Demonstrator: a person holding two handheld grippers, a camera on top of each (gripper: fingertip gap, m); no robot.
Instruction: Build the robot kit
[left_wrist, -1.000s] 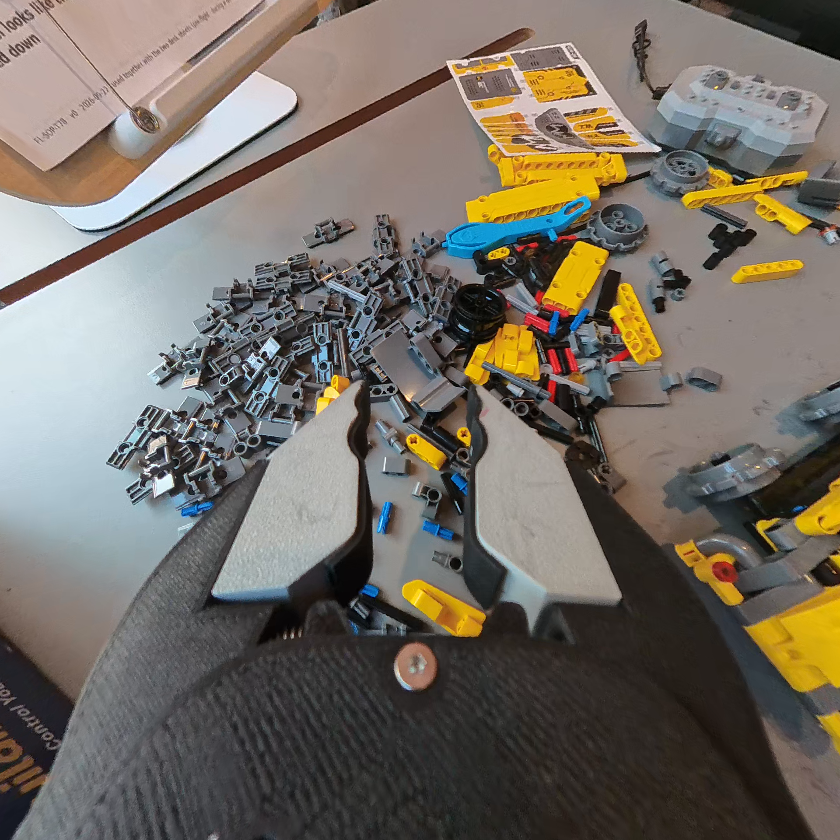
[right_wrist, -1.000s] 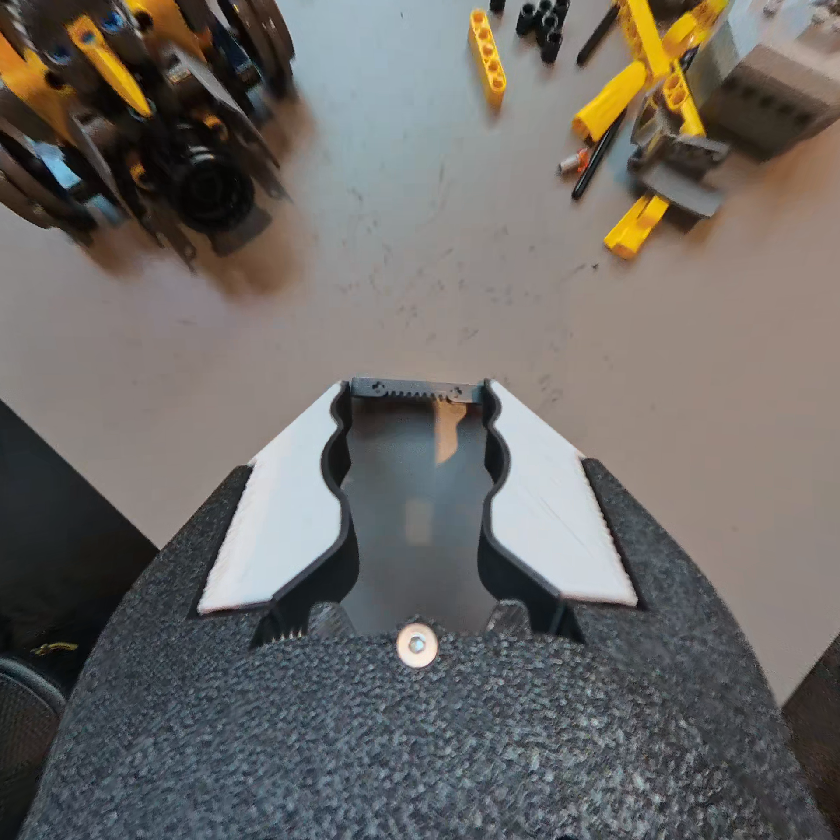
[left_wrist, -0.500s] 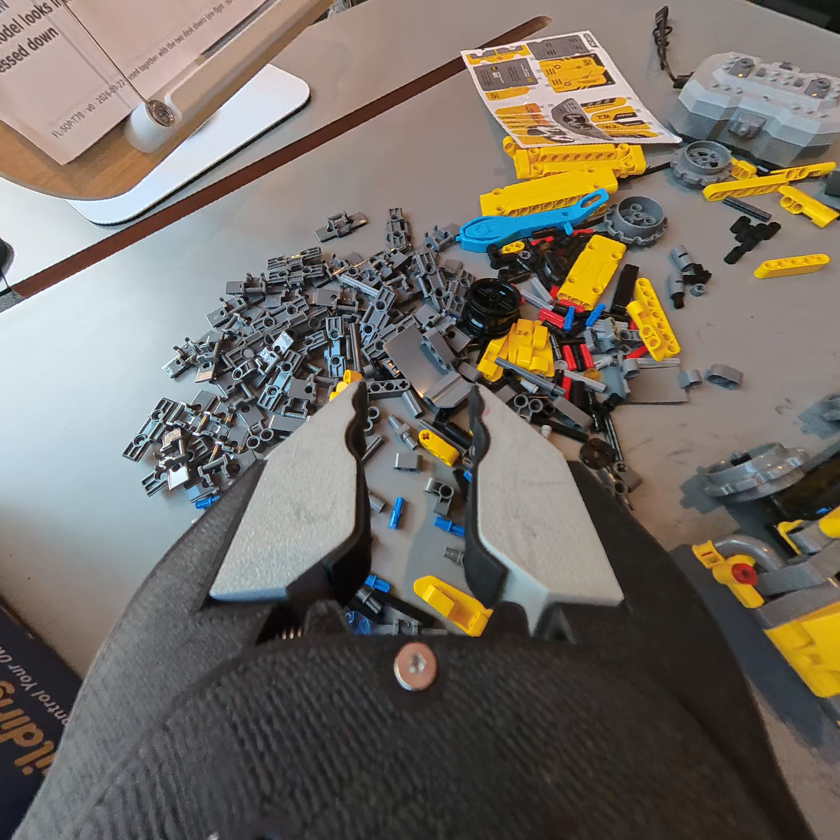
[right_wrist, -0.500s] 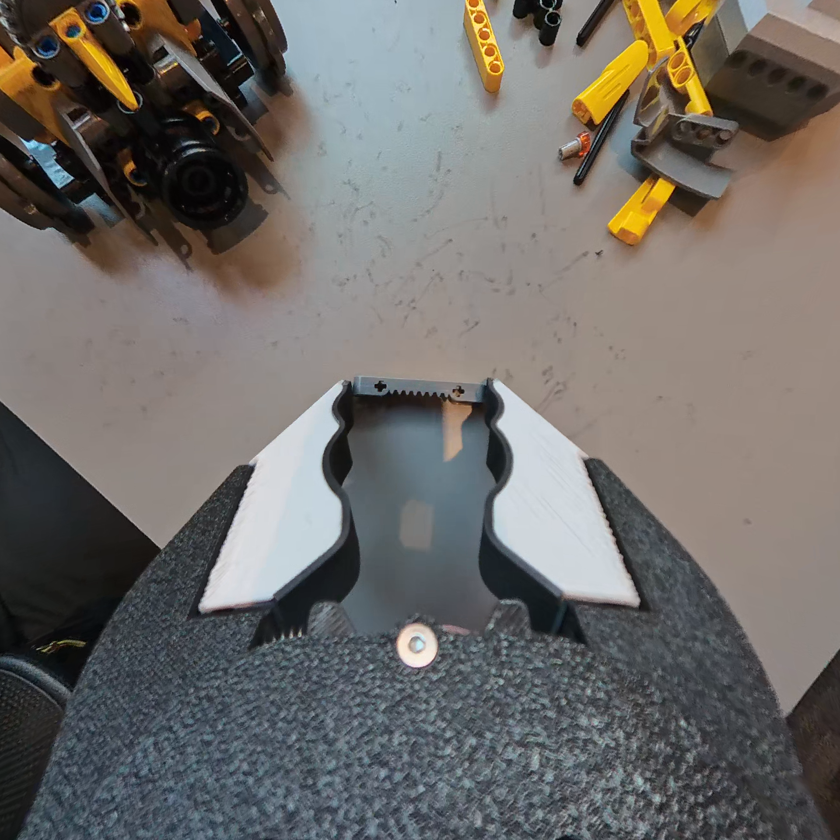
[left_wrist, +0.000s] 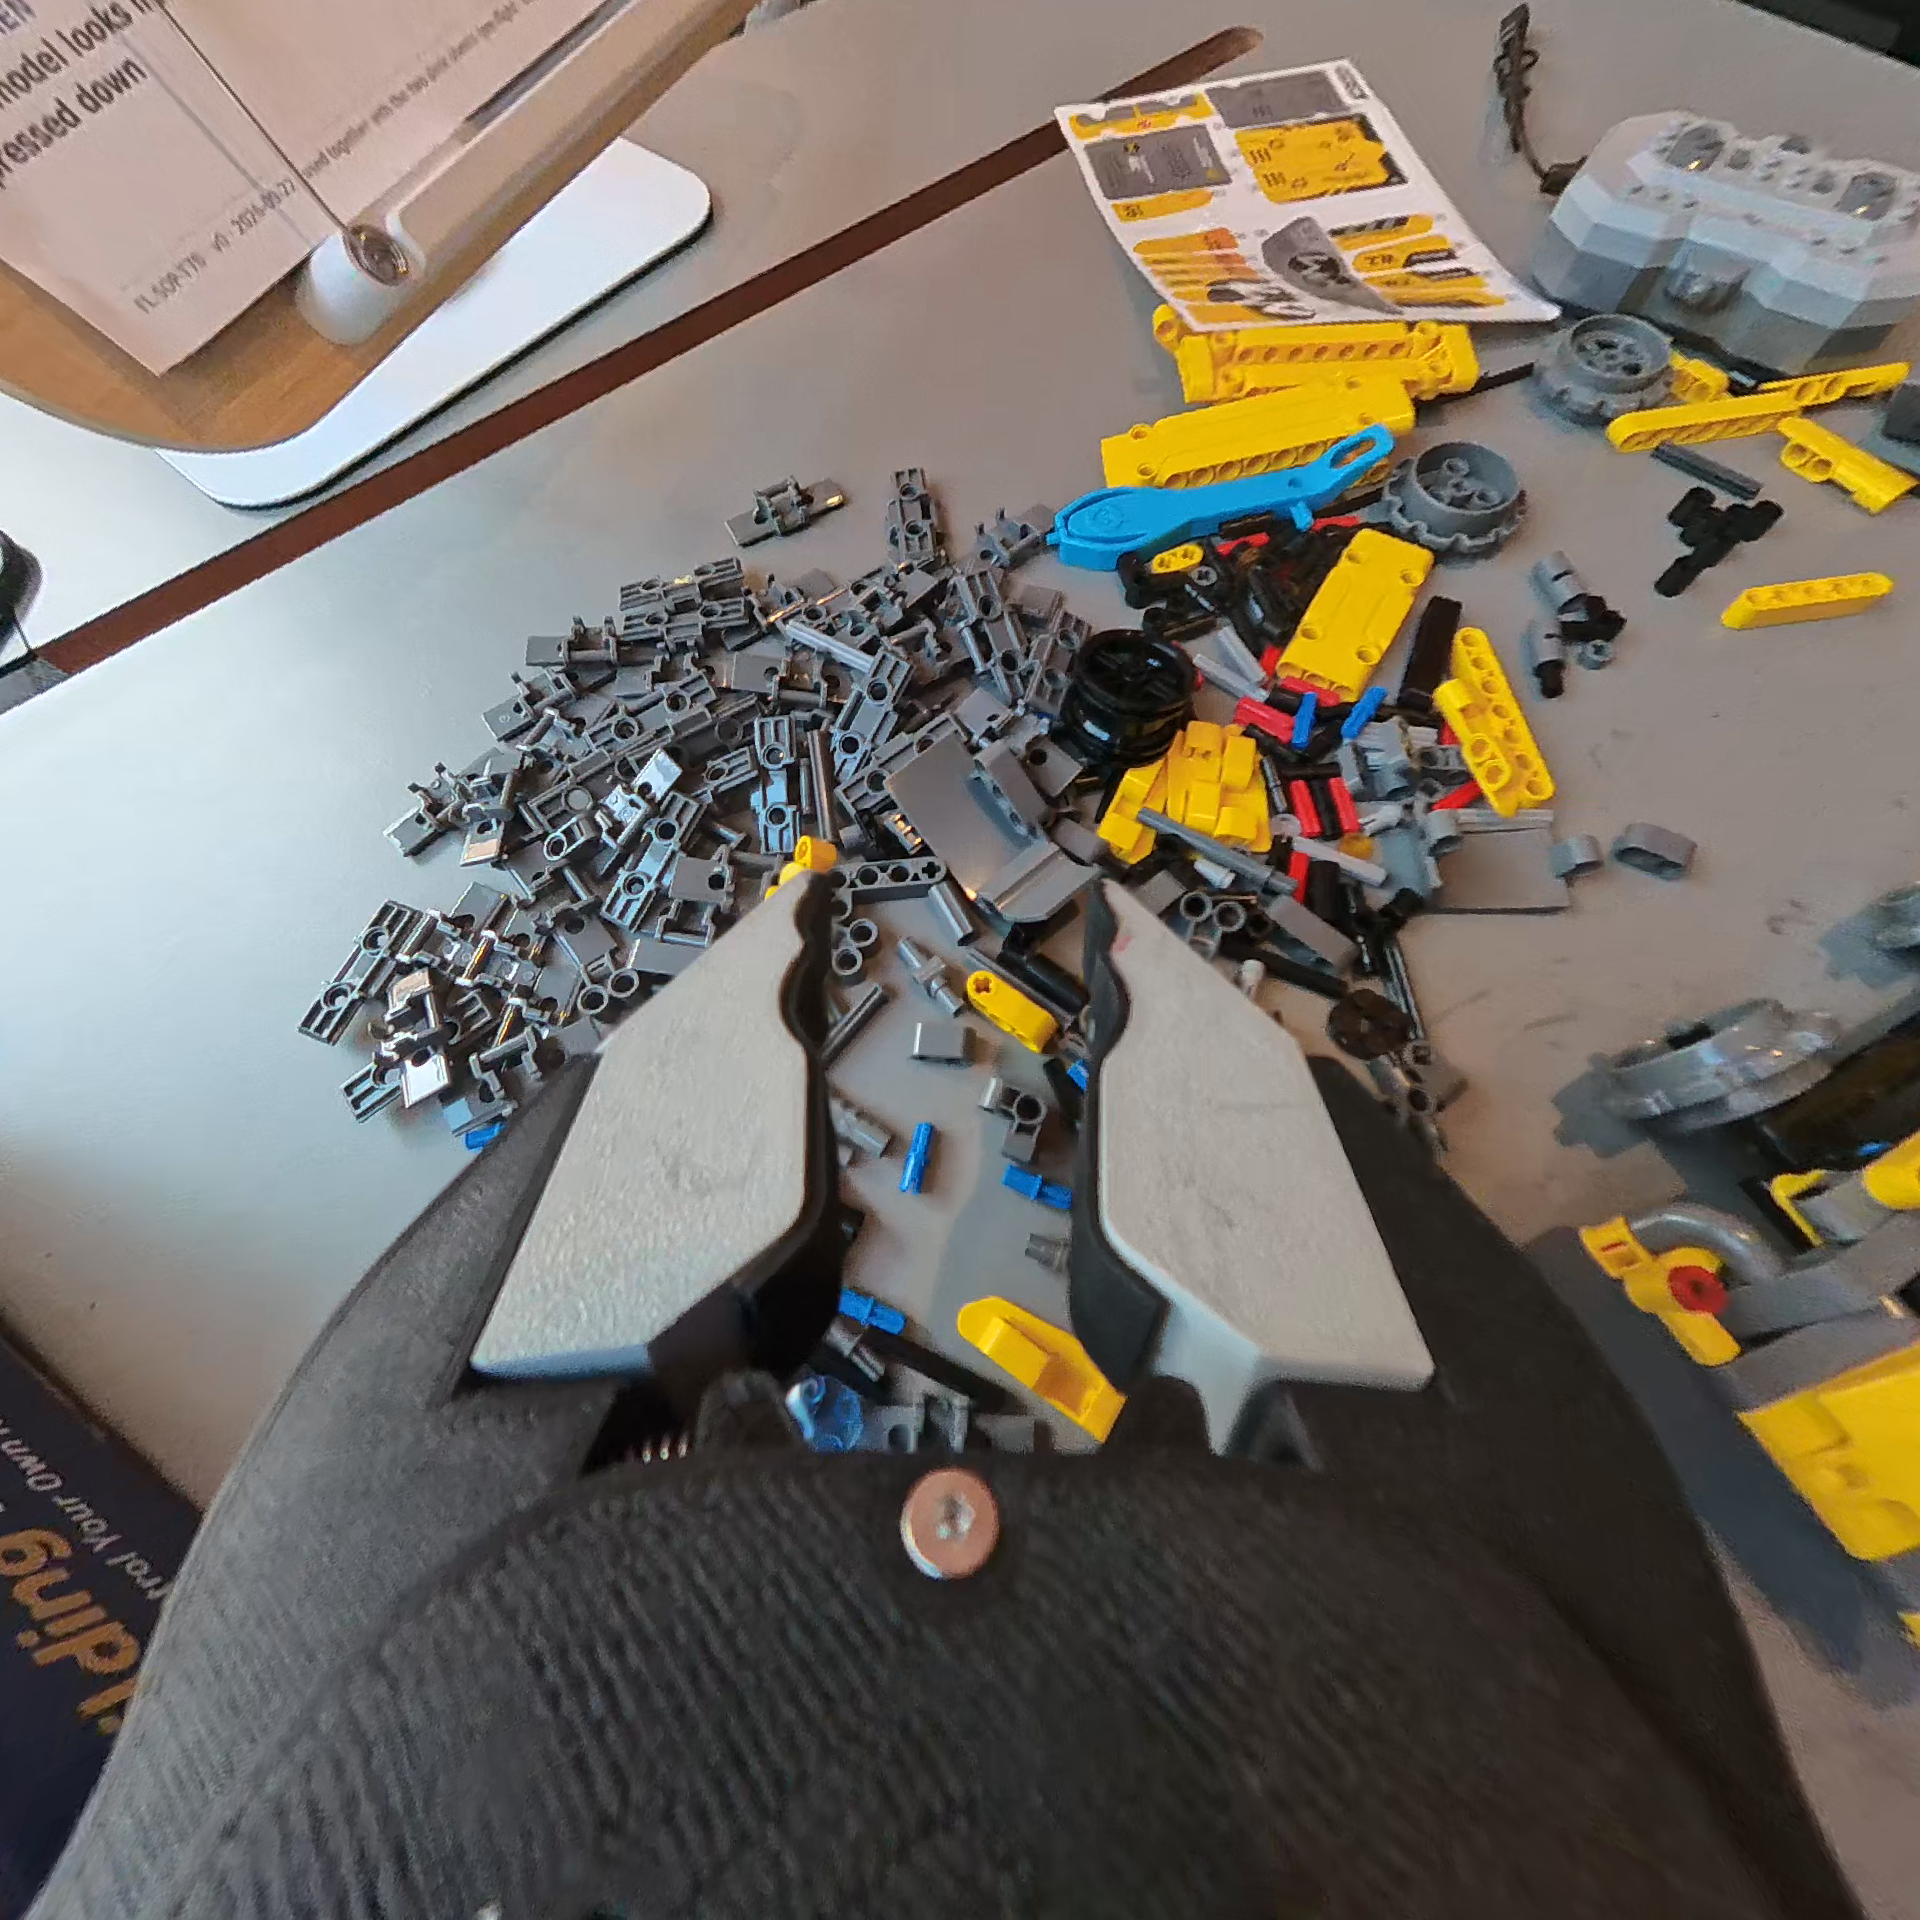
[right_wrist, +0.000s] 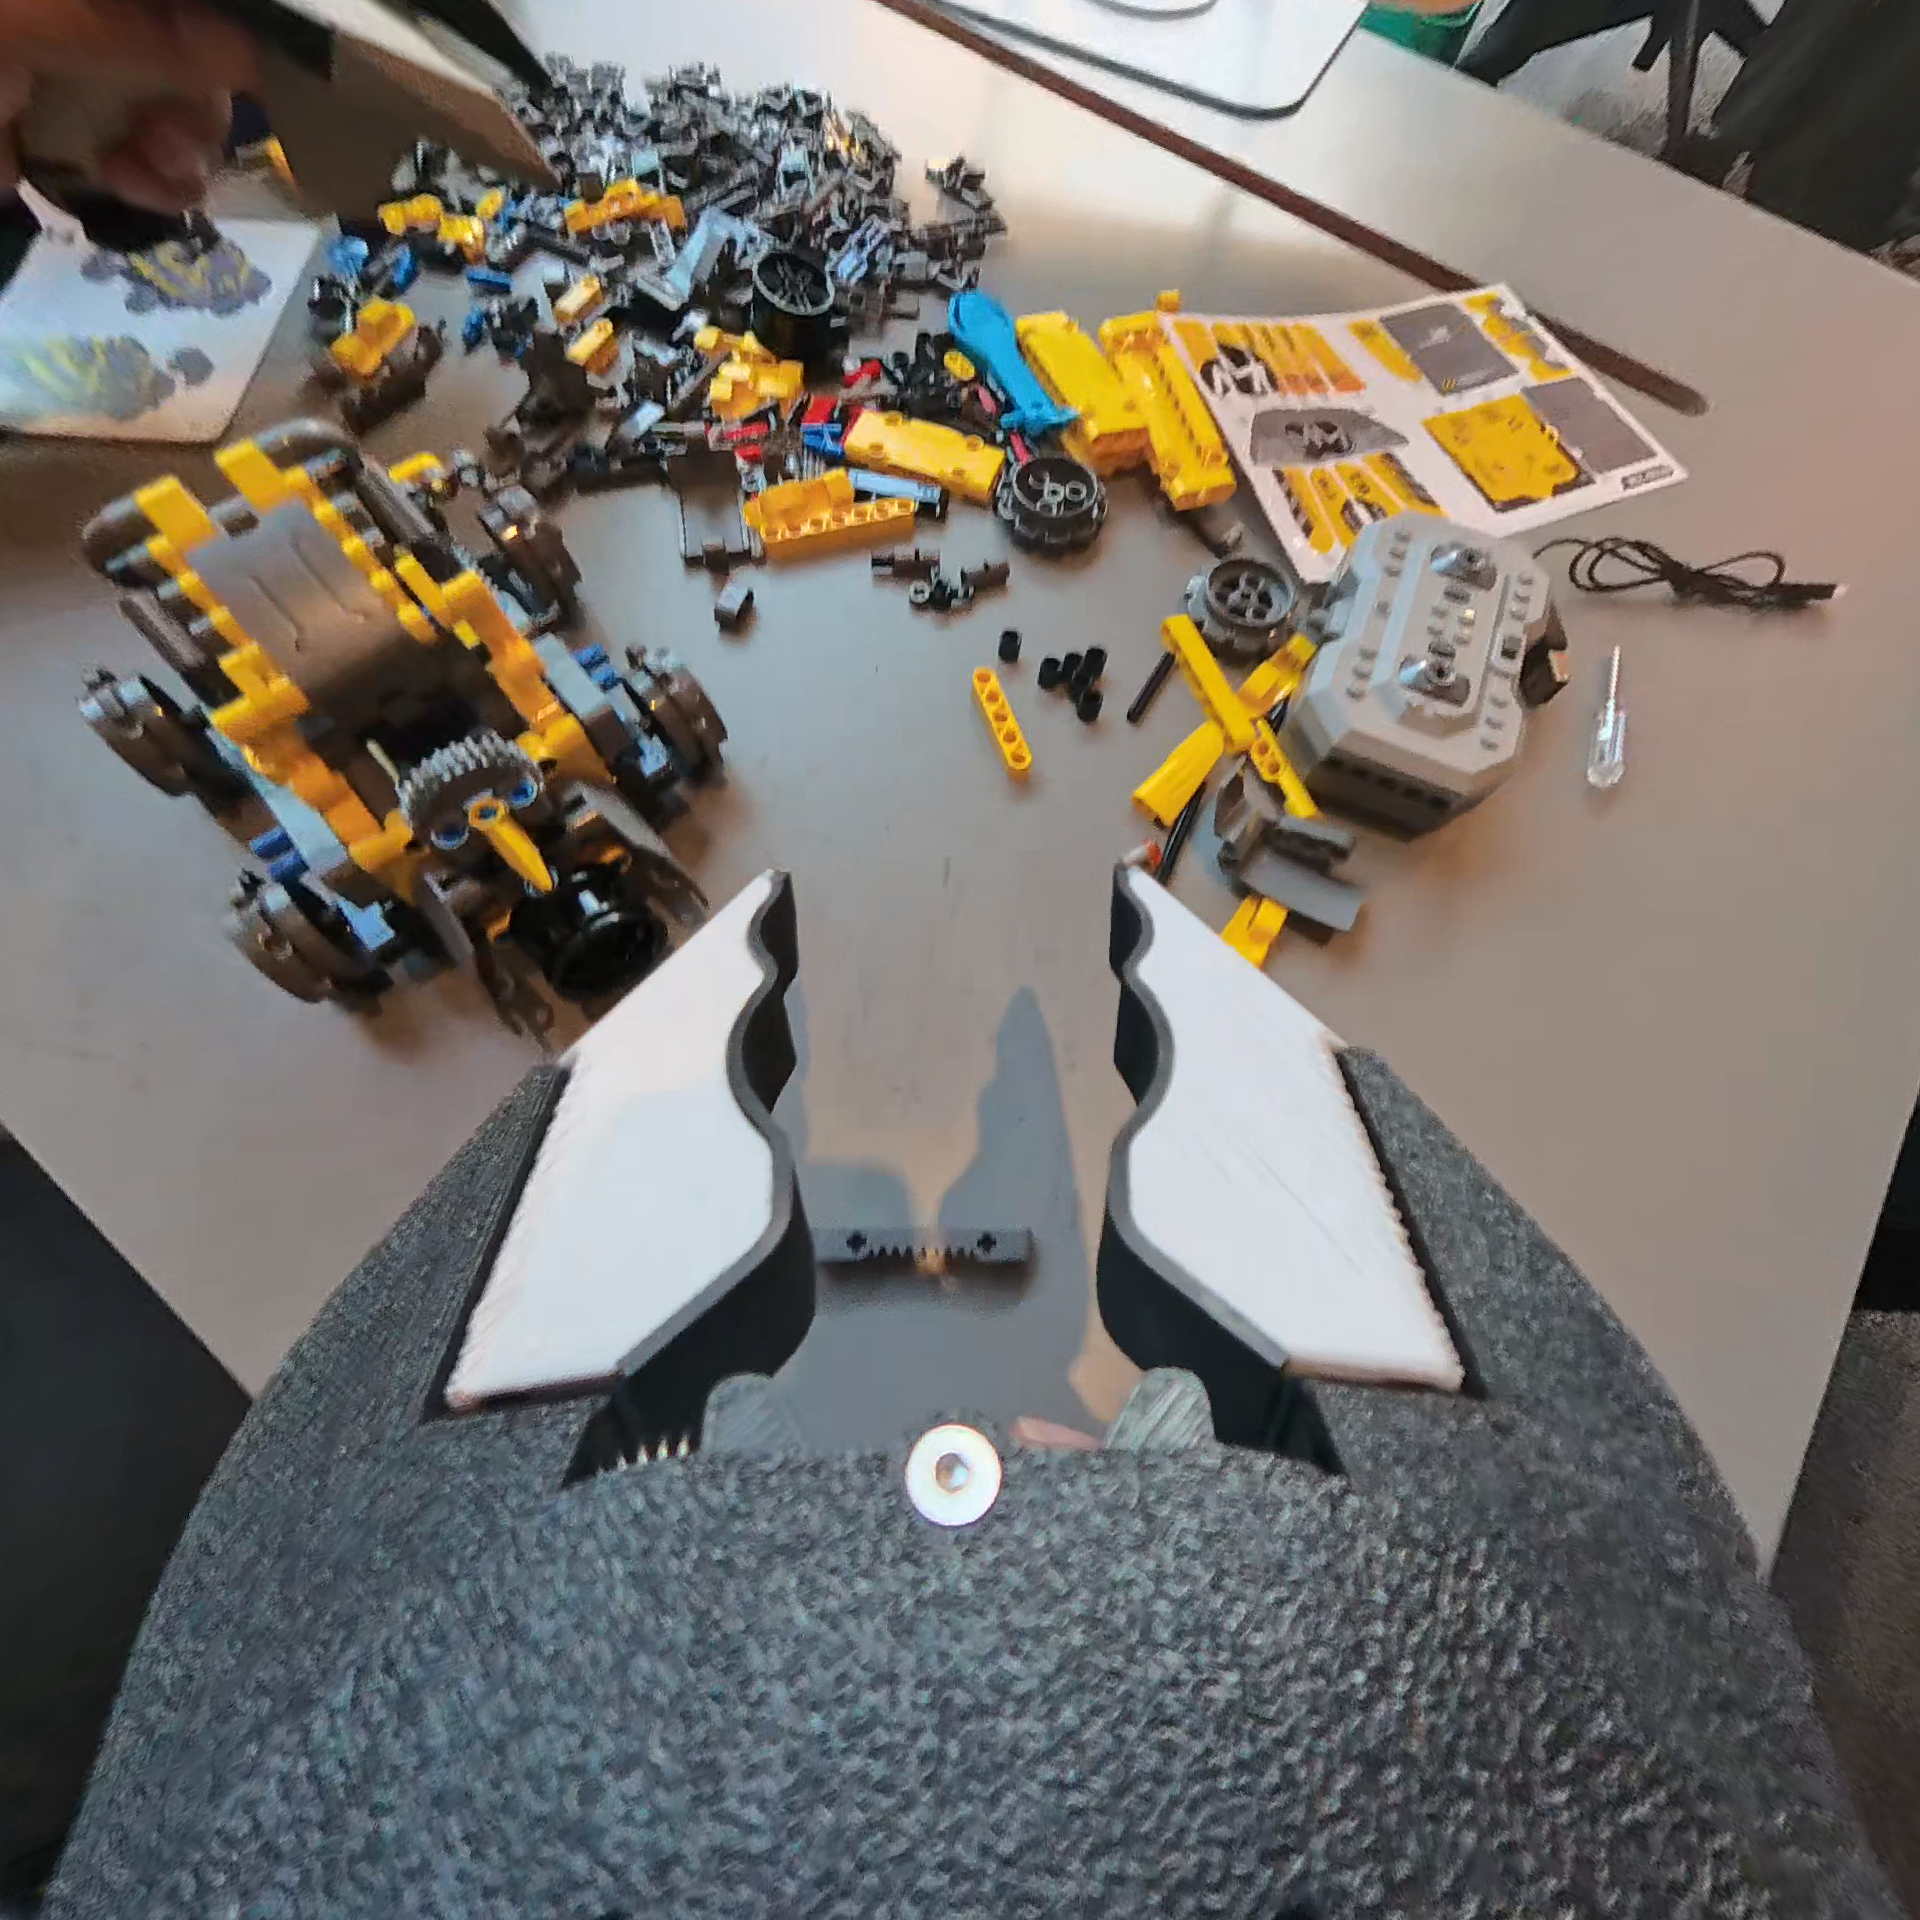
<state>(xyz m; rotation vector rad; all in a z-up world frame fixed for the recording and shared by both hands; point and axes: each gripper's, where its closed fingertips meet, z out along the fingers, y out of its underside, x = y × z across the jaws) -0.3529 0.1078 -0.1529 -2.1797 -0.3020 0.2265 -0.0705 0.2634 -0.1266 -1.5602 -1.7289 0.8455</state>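
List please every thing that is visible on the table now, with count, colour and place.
table: one, grey, under everything.
small track links: a big pile, dark grey, beyond the left gripper.
mixed building parts: many, yellow, black, red, blue, right of the grey pile.
blue tool: one, at the far edge of the mixed parts.
sticker sheet: one, white with yellow, far side.
battery box: one, light grey, right side.
screwdriver: one, clear handle, right of the box.
half-built vehicle: one, yellow and grey, left of the right gripper.
toothed bar: one, black, on the table between the right gripper's fingers.
left gripper: open, above small parts.
right gripper: open, empty.
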